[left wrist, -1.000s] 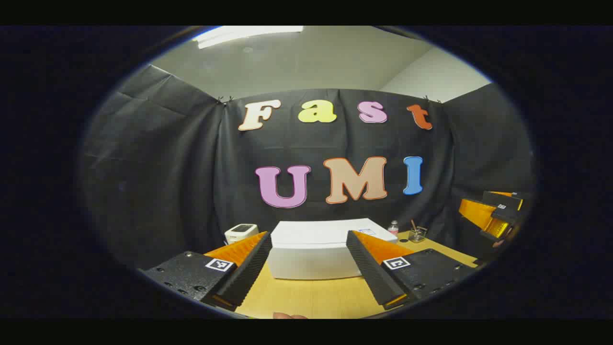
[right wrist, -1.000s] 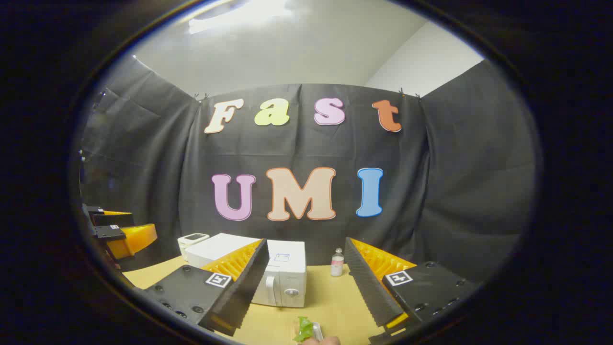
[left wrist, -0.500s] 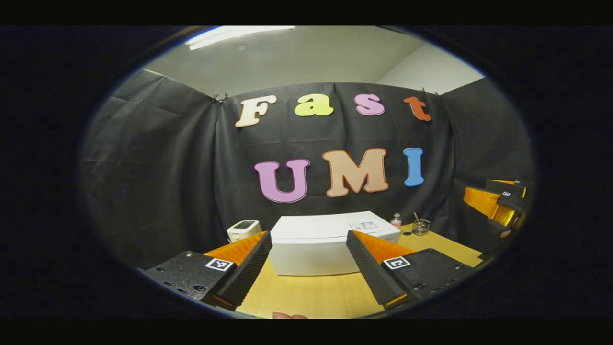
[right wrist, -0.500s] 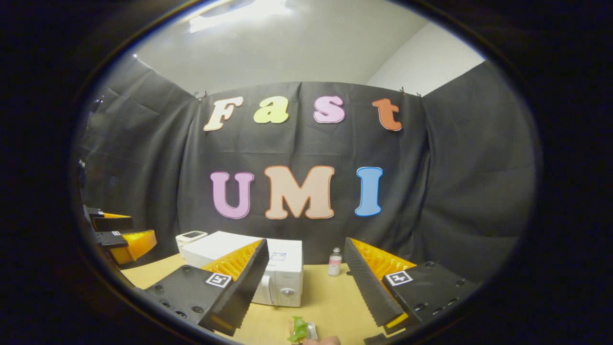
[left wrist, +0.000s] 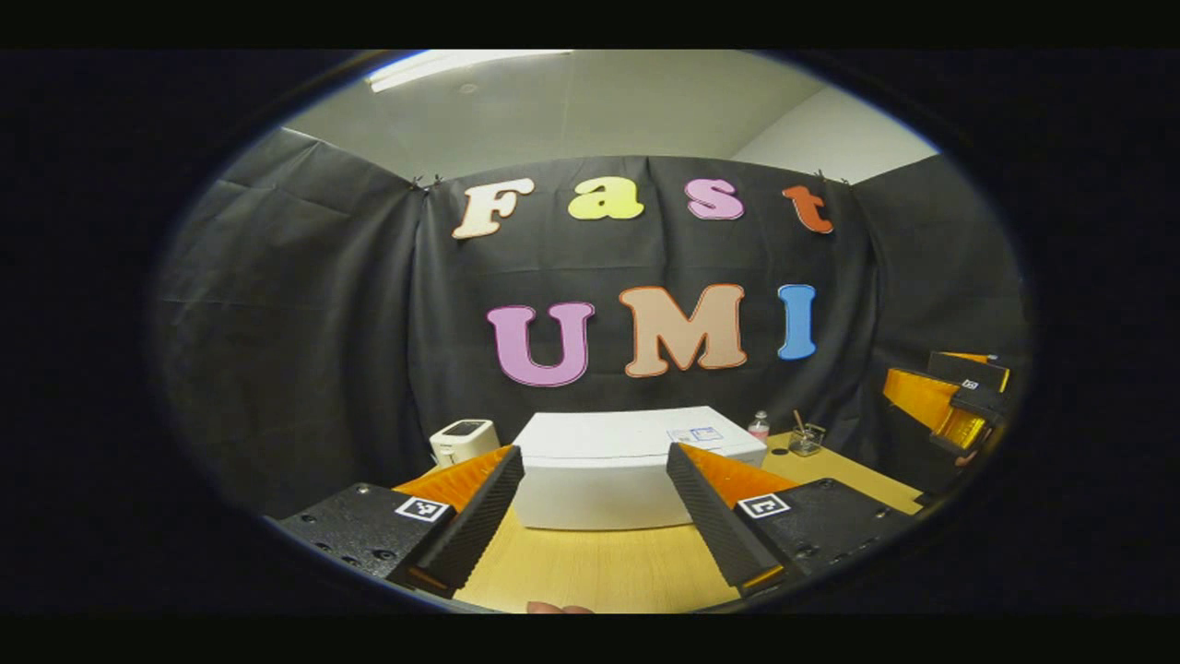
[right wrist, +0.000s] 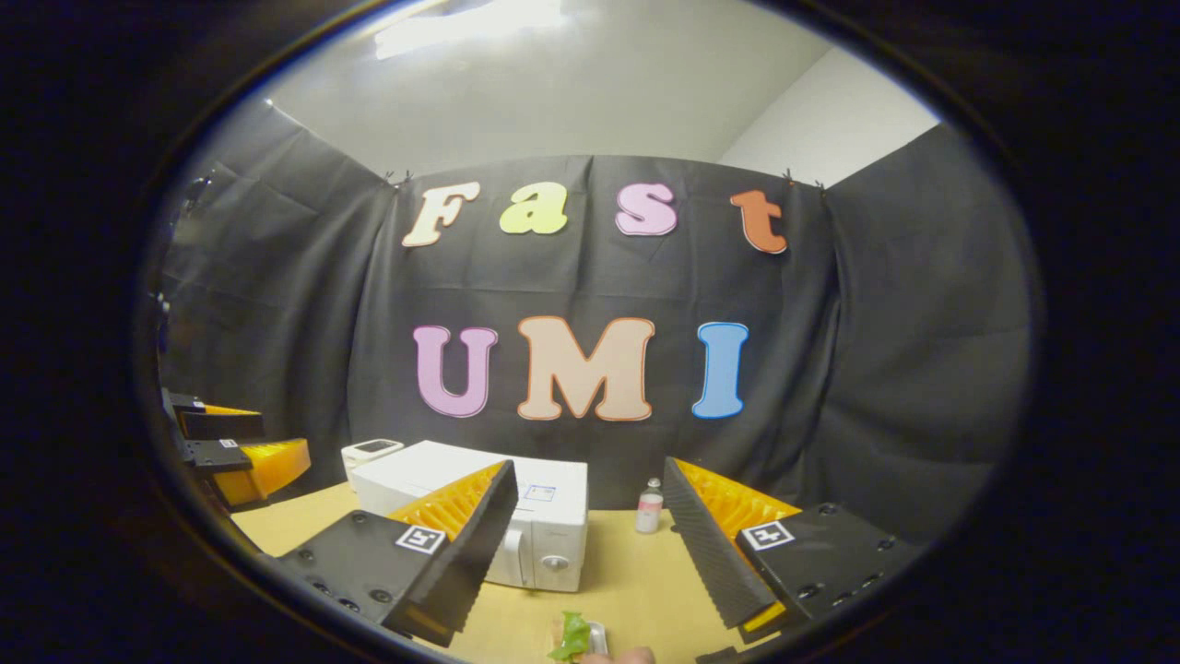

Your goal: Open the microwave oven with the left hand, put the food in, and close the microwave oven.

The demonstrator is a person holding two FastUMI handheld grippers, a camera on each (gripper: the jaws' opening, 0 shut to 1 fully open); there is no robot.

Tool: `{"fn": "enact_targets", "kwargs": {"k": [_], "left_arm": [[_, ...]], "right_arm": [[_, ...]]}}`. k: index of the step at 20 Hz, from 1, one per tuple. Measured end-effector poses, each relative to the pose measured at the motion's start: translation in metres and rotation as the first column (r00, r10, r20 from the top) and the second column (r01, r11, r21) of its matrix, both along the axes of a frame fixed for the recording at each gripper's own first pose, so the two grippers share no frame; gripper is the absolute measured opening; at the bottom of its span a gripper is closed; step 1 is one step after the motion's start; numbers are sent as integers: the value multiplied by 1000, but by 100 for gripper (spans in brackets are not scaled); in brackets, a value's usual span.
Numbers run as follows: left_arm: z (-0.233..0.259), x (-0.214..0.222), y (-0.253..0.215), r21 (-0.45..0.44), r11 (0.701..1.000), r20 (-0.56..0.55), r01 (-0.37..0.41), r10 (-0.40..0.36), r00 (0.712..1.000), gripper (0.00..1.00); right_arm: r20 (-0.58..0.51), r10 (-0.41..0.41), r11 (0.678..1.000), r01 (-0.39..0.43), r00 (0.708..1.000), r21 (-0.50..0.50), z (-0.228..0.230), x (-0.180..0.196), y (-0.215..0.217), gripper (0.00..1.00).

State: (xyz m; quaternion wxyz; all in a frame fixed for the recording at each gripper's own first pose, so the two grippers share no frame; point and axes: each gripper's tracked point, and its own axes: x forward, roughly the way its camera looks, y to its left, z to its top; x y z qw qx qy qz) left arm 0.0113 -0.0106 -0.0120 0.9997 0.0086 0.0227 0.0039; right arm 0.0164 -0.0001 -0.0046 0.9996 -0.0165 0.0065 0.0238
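While your left gripper (left wrist: 595, 503) hangs above the near edge of the table (left wrist: 599, 572) with its fingers spread wide and nothing between them, the microwave (left wrist: 613, 470) sits dead ahead at twelve o'clock, framed in the gap between the fingers but well apart from them. From this side you face a plain white wall of the box; its long axis runs across your view, from nine to three.

The door is what matters, and your left gripper view does not show it. In the right gripper view the microwave (right wrist: 516, 526) lies at about eleven o'clock from your right gripper (right wrist: 590, 544), and there you can see the handle (right wrist: 513, 551) and a round knob (right wrist: 554, 562) on the face that turns toward that hand. So the door side looks toward your right, around the corner at roughly two o'clock from the left gripper. To open with the left hand, you will likely need to swing forward and around that corner, then turn the fingers onto the upright handle.

Your right gripper is also spread wide and empty. The food (right wrist: 573, 638), a green leafy piece on a small dish, lies on the table at six o'clock just below it, so the right hand is the nearer one for that pickup. The door appears closed.
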Motion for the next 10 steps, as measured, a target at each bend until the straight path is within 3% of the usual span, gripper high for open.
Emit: {"fn": "enact_targets", "kwargs": {"k": [1,10], "left_arm": [[0,0,1,1,1000,-1,-2,2,1000,98],[-19,16,-3,3,1000,-21,6,-6,1000,100]], "right_arm": [[-1,3,1000,-3,1000,1,0,1,0,100],[9,18,1000,-18,1000,7,3,6,-1,96]]}}
